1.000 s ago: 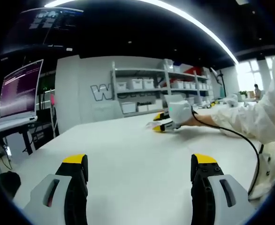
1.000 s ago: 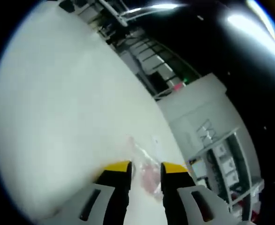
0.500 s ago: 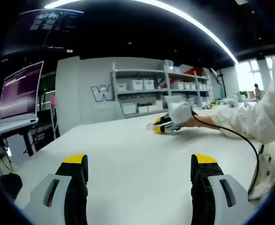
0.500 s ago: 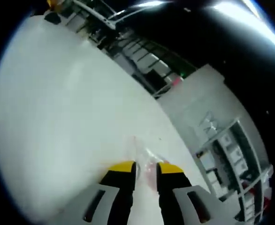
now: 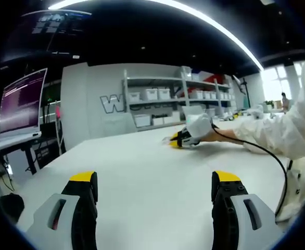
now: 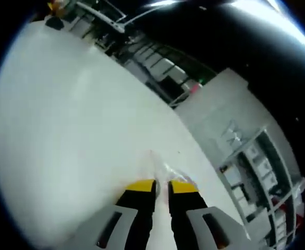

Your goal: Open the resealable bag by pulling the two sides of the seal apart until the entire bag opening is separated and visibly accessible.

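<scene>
The white desk (image 5: 142,172) takes up most of what I see, broad and bare around my two tools. Behind it stands a grey shelf rack (image 5: 163,99) with rows of pale storage bins; I cannot tell what is in them from here. A monitor (image 5: 20,101) glows off to one side.

My left hand-held gripper (image 5: 155,187) hangs low over the desk with its yellow-tipped jaws wide apart and nothing between them, well away from the work. My right hand-held gripper (image 6: 162,186) is out across the desk with its jaws drawn nearly together, only a thin slit between the tips. In the left gripper view I see it (image 5: 179,139) far off, my sleeve (image 5: 277,130) behind it and its cable trailing back.

The resealable bag (image 6: 165,172) lies flat on the desk right at those right tips, clear and crumpled, with something faintly pinkish inside that I cannot identify. The tips seem to pinch its near edge, though the film is too thin and blurred for me to be sure they have it.

My worry is that I have pinched both walls of the seal together instead of one, so pulling would drag the whole bag. With my left tool so far off, nothing holds the other side, and the slick film could slip free.
</scene>
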`<state>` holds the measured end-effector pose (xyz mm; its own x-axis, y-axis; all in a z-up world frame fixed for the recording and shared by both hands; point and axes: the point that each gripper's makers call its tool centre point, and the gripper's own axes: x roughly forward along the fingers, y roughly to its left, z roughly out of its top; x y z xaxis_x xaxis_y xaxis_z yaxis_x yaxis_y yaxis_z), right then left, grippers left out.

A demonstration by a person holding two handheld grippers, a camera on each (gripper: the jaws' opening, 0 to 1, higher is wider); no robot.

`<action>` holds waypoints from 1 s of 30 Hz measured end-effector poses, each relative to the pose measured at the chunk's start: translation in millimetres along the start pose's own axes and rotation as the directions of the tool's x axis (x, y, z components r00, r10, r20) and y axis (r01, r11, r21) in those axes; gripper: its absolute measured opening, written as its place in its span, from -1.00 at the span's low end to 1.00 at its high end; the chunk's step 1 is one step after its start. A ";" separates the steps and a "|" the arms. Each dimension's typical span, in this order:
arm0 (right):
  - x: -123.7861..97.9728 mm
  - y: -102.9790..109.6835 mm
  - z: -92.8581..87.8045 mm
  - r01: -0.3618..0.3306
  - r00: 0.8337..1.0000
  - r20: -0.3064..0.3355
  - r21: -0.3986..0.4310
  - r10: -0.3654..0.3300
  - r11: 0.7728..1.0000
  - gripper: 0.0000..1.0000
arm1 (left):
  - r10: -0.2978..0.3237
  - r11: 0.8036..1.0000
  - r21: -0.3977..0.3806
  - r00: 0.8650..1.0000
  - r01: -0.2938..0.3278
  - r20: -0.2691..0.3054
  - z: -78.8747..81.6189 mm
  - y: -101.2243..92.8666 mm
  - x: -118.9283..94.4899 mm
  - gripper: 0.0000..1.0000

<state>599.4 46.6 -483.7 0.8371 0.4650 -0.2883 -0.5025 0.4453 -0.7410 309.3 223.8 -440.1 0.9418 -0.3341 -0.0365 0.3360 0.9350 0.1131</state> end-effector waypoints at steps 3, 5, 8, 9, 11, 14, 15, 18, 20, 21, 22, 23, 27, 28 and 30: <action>0.7 0.4 -0.4 -0.002 1.000 -0.001 0.000 0.002 1.000 -0.93 | 0.001 1.000 0.001 1.000 -0.001 0.000 0.5 0.5 0.0 0.79; 2.2 -0.5 -1.1 -0.003 1.000 -0.003 0.001 0.003 1.000 -0.93 | 0.004 1.000 0.000 1.000 -0.004 0.002 0.9 1.7 -0.1 0.79; 1.2 1.2 -0.9 -0.007 1.000 -0.006 0.009 0.007 1.000 -0.97 | 0.005 1.000 -0.001 1.000 -0.005 0.000 0.2 2.0 -0.3 0.79; 1.6 1.1 -1.3 -0.007 1.000 -0.007 0.007 0.007 1.000 -0.98 | 0.005 1.000 0.000 1.000 -0.005 -0.001 -0.1 1.9 -0.4 0.79; 2.1 1.5 -2.1 -0.009 1.000 -0.011 0.006 0.009 1.000 -1.00 | 0.004 1.000 0.000 1.000 -0.004 -0.002 -0.2 1.4 -0.3 0.79; 3.0 1.8 -2.6 -0.011 1.000 -0.015 0.004 0.011 1.000 -1.00 | 0.003 1.000 0.000 1.000 -0.003 0.001 0.6 1.3 -0.5 0.79; 3.4 1.5 -2.7 -0.011 1.000 -0.014 0.003 0.011 1.000 -1.00 | 0.004 1.000 0.001 1.000 -0.004 0.001 0.7 1.4 -0.6 0.79; 5.5 0.3 -3.7 -0.012 1.000 -0.016 0.007 0.013 1.000 -1.00 | 0.006 1.000 0.001 1.000 -0.006 -0.001 0.1 2.0 -1.2 0.79; 4.8 0.9 -3.4 -0.013 1.000 -0.016 0.004 0.013 1.000 -1.00 | 0.007 1.000 0.000 1.000 -0.007 -0.002 -0.2 2.1 -1.3 0.79; 4.0 1.4 -3.2 -0.013 1.000 -0.017 0.000 0.013 1.000 -1.00 | 0.006 1.000 0.000 1.000 -0.006 -0.001 -0.1 1.9 -1.3 0.79; 4.1 1.3 -3.3 -0.012 1.000 -0.018 -0.002 0.012 1.000 -1.00 | 0.006 1.000 0.001 1.000 -0.006 -0.001 0.0 1.6 -1.4 0.79; 4.6 1.0 -3.4 -0.013 1.000 -0.017 -0.005 0.012 1.000 -1.00 | 0.005 1.000 0.001 1.000 -0.005 -0.001 0.2 1.4 -1.3 0.79; 5.1 0.2 -3.7 -0.011 1.000 -0.010 -0.012 0.011 1.000 -1.00 | 0.006 1.000 0.002 1.000 -0.006 0.000 0.4 1.5 -1.4 0.79; 4.4 0.6 -3.6 -0.011 1.000 -0.010 -0.013 0.011 1.000 -1.00 | 0.008 1.000 0.001 1.000 -0.008 -0.001 0.1 1.8 -1.4 0.79; 2.9 1.4 -3.4 -0.010 1.000 -0.014 -0.015 0.010 1.000 -1.00 | 0.009 1.000 0.002 1.000 -0.009 -0.003 -0.6 2.2 -1.6 0.79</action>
<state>601.9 46.0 -487.6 0.8348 0.4589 -0.3040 -0.5077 0.4286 -0.7473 308.5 226.4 -440.3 0.9448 -0.3254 -0.0385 0.3277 0.9378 0.1150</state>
